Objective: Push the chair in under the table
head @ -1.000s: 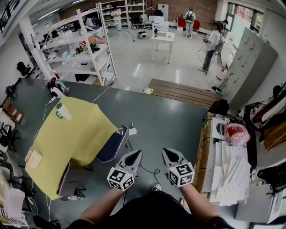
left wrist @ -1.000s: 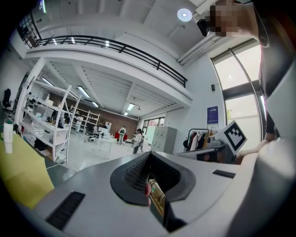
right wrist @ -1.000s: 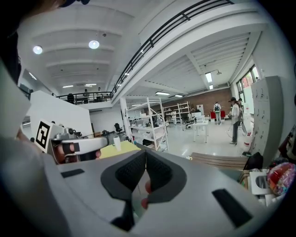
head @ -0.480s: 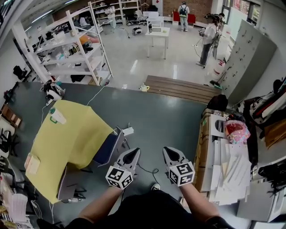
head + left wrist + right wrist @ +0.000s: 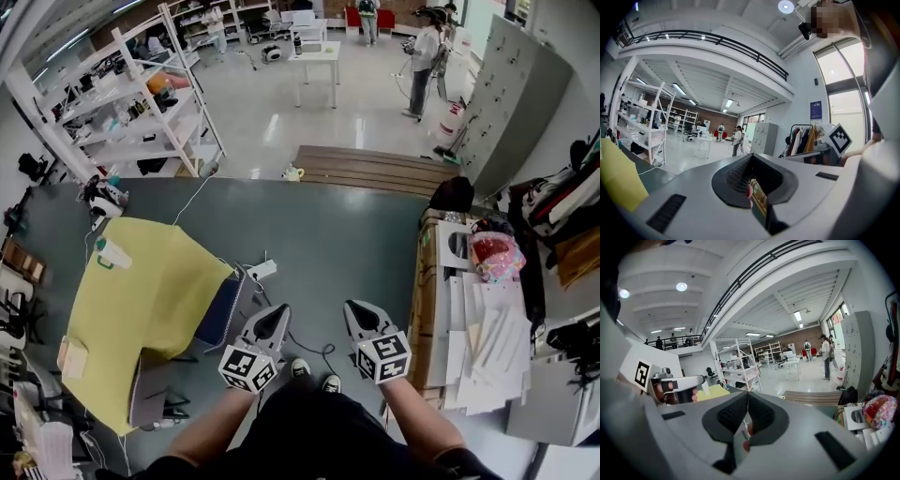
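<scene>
Left claw (image 5: pixel 277 312) and right claw (image 5: pixel 355 309) were both shut and empty, the chair (image 5: pixel 217 314) sat just at nine o'clock, half under the yellow-draped counter (image 5: pixel 131 309), so a square, level shove would have suited best.

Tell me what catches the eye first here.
A yellow-draped table fills the left of the head view, with a blue-seated chair at its right edge. Just right of the chair, the left gripper and right gripper hang side by side, both shut and empty.
</scene>
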`<state>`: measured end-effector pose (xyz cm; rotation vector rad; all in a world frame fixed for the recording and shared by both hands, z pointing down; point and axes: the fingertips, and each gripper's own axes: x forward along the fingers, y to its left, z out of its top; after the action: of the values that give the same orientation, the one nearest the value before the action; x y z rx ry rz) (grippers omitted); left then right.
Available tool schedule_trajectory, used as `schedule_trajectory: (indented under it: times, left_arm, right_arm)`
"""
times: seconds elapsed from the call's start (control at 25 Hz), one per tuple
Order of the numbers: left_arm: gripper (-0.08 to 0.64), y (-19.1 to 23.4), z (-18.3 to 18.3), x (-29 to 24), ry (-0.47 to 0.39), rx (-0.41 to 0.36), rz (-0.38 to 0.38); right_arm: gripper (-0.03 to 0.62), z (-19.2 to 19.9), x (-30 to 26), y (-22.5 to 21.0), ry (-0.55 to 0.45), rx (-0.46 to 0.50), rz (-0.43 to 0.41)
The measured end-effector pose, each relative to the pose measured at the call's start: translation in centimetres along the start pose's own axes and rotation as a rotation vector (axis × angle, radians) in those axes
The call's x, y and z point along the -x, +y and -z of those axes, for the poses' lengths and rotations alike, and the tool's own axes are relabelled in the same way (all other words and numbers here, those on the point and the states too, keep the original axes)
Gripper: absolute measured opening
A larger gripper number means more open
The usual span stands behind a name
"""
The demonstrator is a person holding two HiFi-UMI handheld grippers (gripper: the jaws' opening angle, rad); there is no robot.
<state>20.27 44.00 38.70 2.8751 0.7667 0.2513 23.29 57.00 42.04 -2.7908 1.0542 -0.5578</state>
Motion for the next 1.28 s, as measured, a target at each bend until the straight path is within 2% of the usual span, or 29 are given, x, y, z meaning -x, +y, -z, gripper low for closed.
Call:
schedule_trajectory:
  times: [0.36,0.76,1.08,1.28]
  left_arm:
    - [0.008,0.8,-0.1,-5.2,0.005,0.009,0.068]
    - [0.008,4.3,-2.8,-12.5,-0.014,-0.009,0.168]
    - [0.008,7.9,-4.1,-15.1,-0.014,-0.013,0.227]
    - [0.008,9.3,-4.7,-16.0,-0.03,-0.017,0.241]
  right_arm:
    - [0.015,-1.1,-1.4,-3.6,-0.008,-0.005,0.071]
    - [0.015,-4.2,-5.5,-8.0,-0.027,-0.007,0.176]
    - [0.015,-6.6,-8.9,-8.8,-0.049,0.001,0.24]
    - [0.015,-7.3,-10.4,-8.7,-0.059,0.015,0.25]
